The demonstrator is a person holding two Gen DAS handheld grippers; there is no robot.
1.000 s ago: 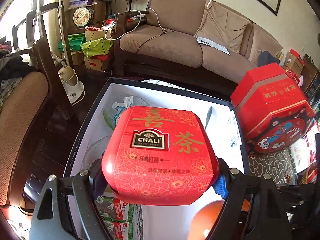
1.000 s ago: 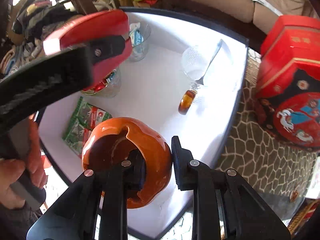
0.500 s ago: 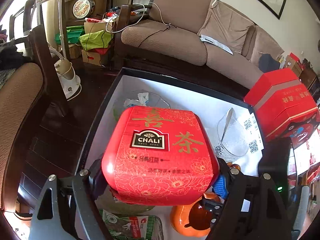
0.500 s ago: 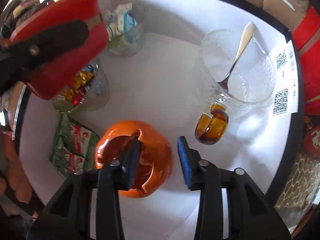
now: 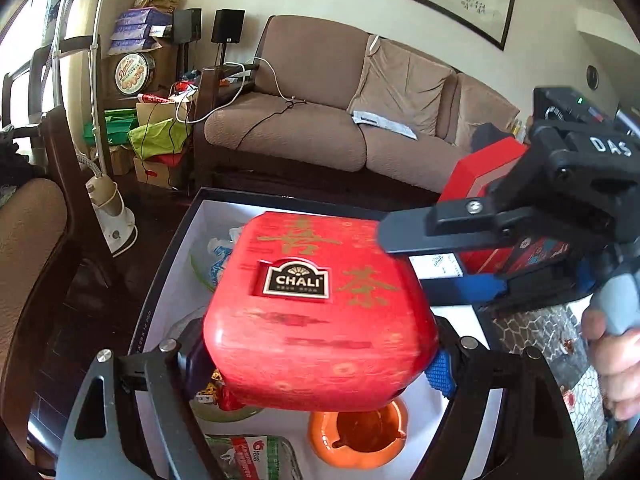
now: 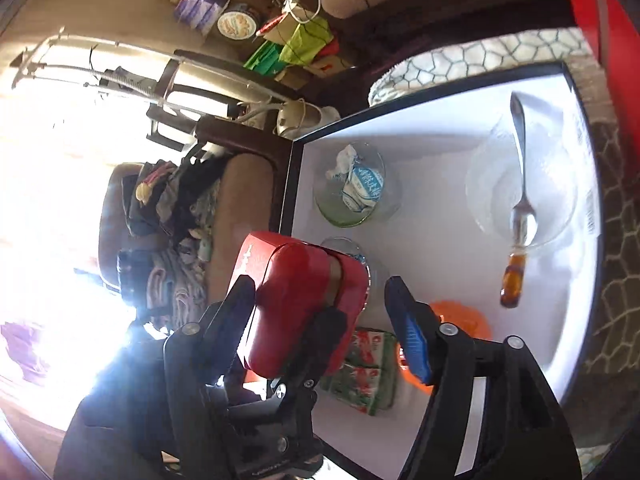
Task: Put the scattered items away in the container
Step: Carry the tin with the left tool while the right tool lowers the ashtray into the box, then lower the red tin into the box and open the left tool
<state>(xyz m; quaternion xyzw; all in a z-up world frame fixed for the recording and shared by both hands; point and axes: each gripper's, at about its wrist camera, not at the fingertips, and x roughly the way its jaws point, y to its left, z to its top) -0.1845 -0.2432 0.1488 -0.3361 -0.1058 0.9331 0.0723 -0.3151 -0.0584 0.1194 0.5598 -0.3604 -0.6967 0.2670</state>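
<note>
My left gripper [image 5: 316,356] is shut on a red CHALI tea tin [image 5: 320,304], held above the black box with a white lining [image 5: 176,240]. An orange ashtray [image 5: 360,440] sits on the box floor just below the tin. My right gripper [image 5: 432,260] reaches in from the right beside the tin, its jaws opening and gripping nothing. In the right wrist view the right gripper [image 6: 320,320] frames the tin [image 6: 304,300], which hangs farther off, untouched by its pads. The ashtray [image 6: 456,320] lies free behind the blue pad.
Inside the box [image 6: 288,184] are a glass bowl with a spoon [image 6: 520,184], an amber bottle [image 6: 512,284], a bowl of packets [image 6: 356,188] and a green packet [image 6: 360,368]. A big red gift box [image 5: 480,176] stands at the right. A hand [image 5: 612,360] holds the right gripper.
The right gripper let go of the orange ashtray inside the box, opened, rolled and lifted away towards the tin. The left gripper tilted up a little, keeping the tin.
</note>
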